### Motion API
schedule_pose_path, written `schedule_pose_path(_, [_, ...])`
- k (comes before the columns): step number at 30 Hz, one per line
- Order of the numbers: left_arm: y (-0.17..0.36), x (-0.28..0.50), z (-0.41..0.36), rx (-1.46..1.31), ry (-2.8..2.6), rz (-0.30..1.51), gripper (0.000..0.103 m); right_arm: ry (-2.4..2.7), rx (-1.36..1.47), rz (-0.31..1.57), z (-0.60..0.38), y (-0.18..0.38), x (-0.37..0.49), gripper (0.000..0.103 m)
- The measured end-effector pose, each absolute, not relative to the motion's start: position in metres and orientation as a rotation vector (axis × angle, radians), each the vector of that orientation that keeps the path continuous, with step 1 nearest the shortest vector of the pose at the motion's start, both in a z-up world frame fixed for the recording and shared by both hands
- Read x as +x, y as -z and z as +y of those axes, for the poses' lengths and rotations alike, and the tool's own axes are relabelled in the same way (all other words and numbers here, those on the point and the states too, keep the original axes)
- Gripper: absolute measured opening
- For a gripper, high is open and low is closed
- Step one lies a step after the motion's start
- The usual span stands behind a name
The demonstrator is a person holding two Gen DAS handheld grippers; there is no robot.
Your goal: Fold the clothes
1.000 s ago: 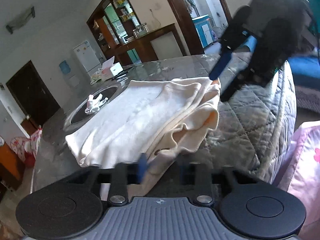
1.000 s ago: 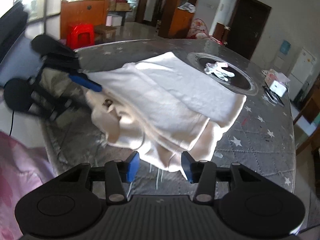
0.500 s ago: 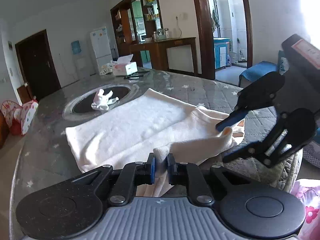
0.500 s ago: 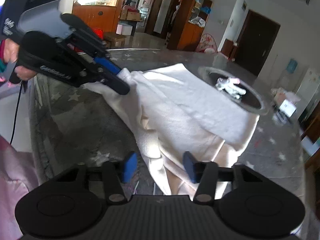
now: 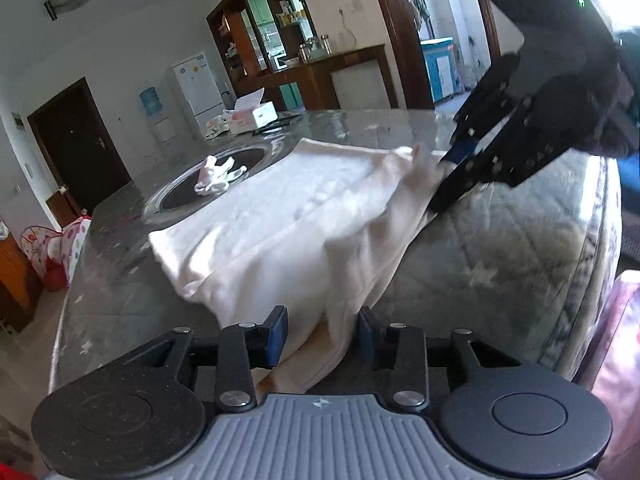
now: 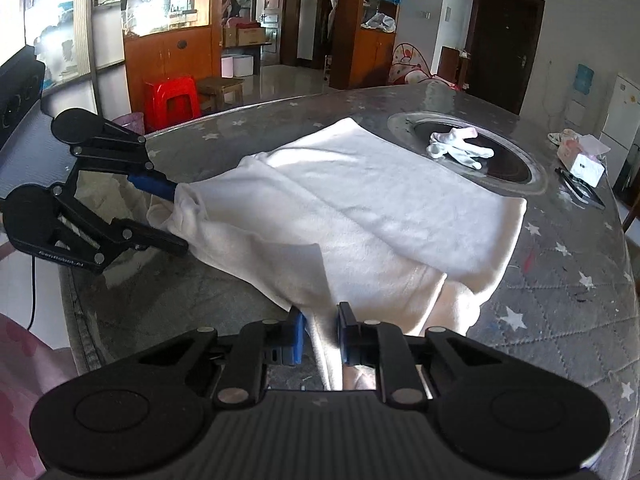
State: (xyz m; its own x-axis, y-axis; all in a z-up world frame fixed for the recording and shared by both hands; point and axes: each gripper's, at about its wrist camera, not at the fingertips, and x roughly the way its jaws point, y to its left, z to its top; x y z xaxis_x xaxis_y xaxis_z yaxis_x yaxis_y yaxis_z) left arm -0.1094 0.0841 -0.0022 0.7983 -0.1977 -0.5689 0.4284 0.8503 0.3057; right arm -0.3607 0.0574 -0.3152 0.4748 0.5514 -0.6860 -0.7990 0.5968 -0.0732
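1. Left wrist view, far left: white gloves [image 5: 218,176] on dark round inset [image 5: 180,196] of counter [image 5: 500,248], clear of the work.
2. Centre: cream garment [image 5: 280,216] spread flat on counter, partly folded, near edge bunched and trailing down toward camera.
3. Bottom centre: left tool [image 5: 320,334] just opened. Jaws now apart, cloth lying loose between the pads, no pinch. Half a second ago clamped tight on that same fold, so a release.
4. Right: right tool [image 5: 444,184] reaching in from the side, blue pad against the garment's far corner.
5. Right wrist view, left side: left tool again, fingers spread wide around the bunched corner, nothing squeezed.
6. Centre: garment with one straight fold line running away from camera, upper layer neat, lower flap hanging off near edge.
7. Bottom centre: right tool jaws just closed in, now drawn together on a strip of the hanging flap. Wide apart half a second ago, cloth merely between them then.
8. Far right: gloves again, then tissue box [image 6: 586,164].
9. Judgement: hand-over of grip, left letting go, right taking hold. Probably regrasp before next fold. Fold only partway done, hanging flap not yet brought onto counter.
10. Risk: released left corner slumping and spoiling the fold line.
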Motion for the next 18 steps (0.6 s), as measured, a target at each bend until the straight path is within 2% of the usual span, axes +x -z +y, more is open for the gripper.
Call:
schedule_pose_path(2, [0.003, -0.110, 0.088, 0.435, 0.353, 0.551, 0.040, -0.851, -0.428, 0.664, 0.057, 0.317, -0.362, 0.020])
schedule_pose_path(8, [0.001, -0.105, 0.097, 0.362, 0.364, 0.572, 0.016, -0.841, -0.485, 0.621, 0.055, 0.325, -0.373, 0.023])
schedule_pose_path(11, [-0.003, -0.106, 0.097, 0.335, 0.368, 0.570, 0.010, -0.838, -0.490, 0.608, 0.055, 0.322, -0.378, 0.006])
schedule_pose_path(18, [-0.017, -0.119, 0.099, 0.291, 0.373, 0.550, 0.007, -0.839, -0.474, 0.577, 0.052, 0.305, -0.389, 0.005])
